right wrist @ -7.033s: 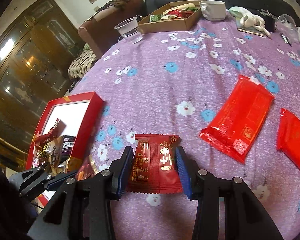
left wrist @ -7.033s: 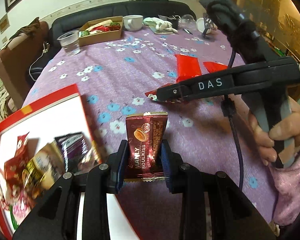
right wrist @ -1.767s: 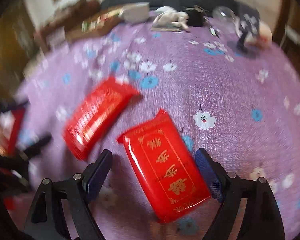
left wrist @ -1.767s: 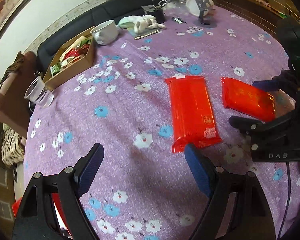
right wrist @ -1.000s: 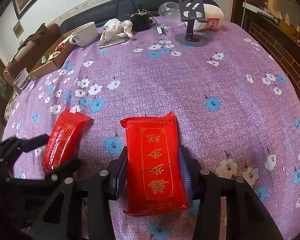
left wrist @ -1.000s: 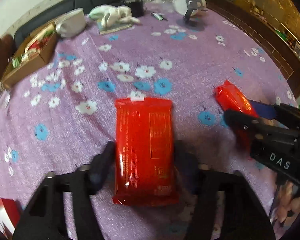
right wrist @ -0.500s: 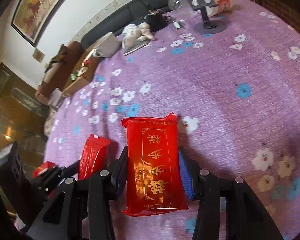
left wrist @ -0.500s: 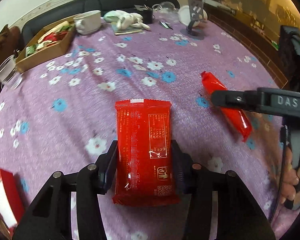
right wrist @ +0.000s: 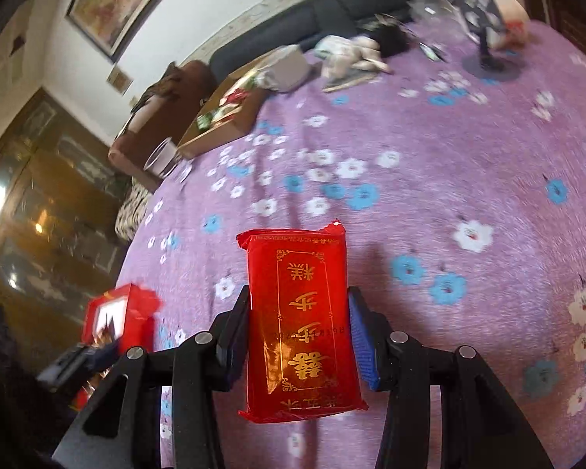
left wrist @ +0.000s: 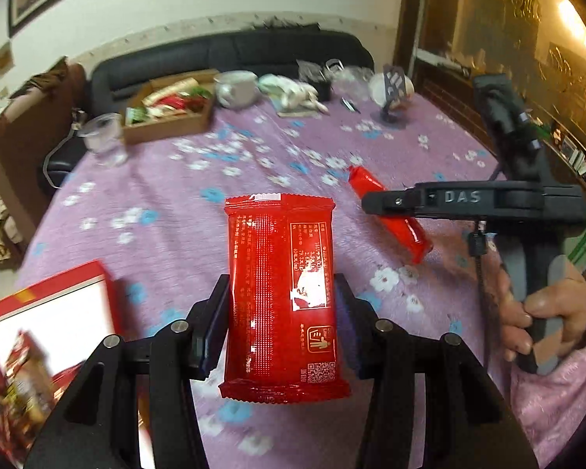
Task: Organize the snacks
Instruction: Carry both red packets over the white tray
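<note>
My left gripper point(left wrist: 279, 318) is shut on a red snack packet point(left wrist: 281, 273), printed back side up, held above the purple flowered tablecloth point(left wrist: 183, 211). In the right wrist view my right gripper point(right wrist: 299, 332) is shut on a second red packet point(right wrist: 301, 312) with gold characters, also clear of the cloth. From the left wrist view that right gripper point(left wrist: 379, 201) shows at the right, side on, with its packet point(left wrist: 390, 219) and a hand point(left wrist: 547, 320) on the handle. An open red box point(left wrist: 58, 293) with a white inside and several snacks sits at the lower left, and appears blurred as the red box point(right wrist: 117, 316).
At the far side stand a cardboard tray of snacks point(left wrist: 164, 115), a clear plastic cup point(left wrist: 101, 138), a white mug point(left wrist: 236, 88), a soft toy point(left wrist: 293, 92) and a phone stand point(left wrist: 392, 90). A dark sofa point(left wrist: 230, 54) lies behind the table. A brown armchair point(right wrist: 164, 105) stands on the left.
Both packets have risen off the cloth in shut jaws. The left gripper has swung toward the red box, which now fills more of its lower left.
</note>
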`<state>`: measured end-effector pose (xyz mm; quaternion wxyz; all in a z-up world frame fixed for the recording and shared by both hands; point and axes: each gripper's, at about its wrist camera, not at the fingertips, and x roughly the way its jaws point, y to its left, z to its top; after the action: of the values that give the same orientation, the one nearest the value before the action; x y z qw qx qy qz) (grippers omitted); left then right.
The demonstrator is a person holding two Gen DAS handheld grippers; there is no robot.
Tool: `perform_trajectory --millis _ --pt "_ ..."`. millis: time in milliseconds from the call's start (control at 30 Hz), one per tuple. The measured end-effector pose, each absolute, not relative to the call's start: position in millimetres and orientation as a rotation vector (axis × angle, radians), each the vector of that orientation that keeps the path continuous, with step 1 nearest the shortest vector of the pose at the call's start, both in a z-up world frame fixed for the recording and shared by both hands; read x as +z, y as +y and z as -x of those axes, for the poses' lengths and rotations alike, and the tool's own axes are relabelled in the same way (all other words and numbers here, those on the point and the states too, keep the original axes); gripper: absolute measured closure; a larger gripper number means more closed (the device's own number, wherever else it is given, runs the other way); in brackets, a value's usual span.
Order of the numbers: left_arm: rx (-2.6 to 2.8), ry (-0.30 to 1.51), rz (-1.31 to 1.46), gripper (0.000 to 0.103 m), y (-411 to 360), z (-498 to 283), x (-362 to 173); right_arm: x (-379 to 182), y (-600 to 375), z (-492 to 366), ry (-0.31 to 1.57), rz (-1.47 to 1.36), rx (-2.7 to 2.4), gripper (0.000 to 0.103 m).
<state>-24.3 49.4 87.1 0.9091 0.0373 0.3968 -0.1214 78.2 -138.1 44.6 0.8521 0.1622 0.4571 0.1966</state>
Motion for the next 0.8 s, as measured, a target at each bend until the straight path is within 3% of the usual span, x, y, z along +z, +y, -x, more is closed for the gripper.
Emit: perform_trajectory --millis 300,800 --pt "-0.13 0.706 -0.039 0.055 116.1 79.8 111.7 66.1 -72.5 -35.4 0.884 -0.26 0.479 0.056" --pt "-0.055 0.65 0.051 0.055 186.1 121.4 109.6 94.4 -6.6 28.3 0.815 -0.201 0.564 0.057"
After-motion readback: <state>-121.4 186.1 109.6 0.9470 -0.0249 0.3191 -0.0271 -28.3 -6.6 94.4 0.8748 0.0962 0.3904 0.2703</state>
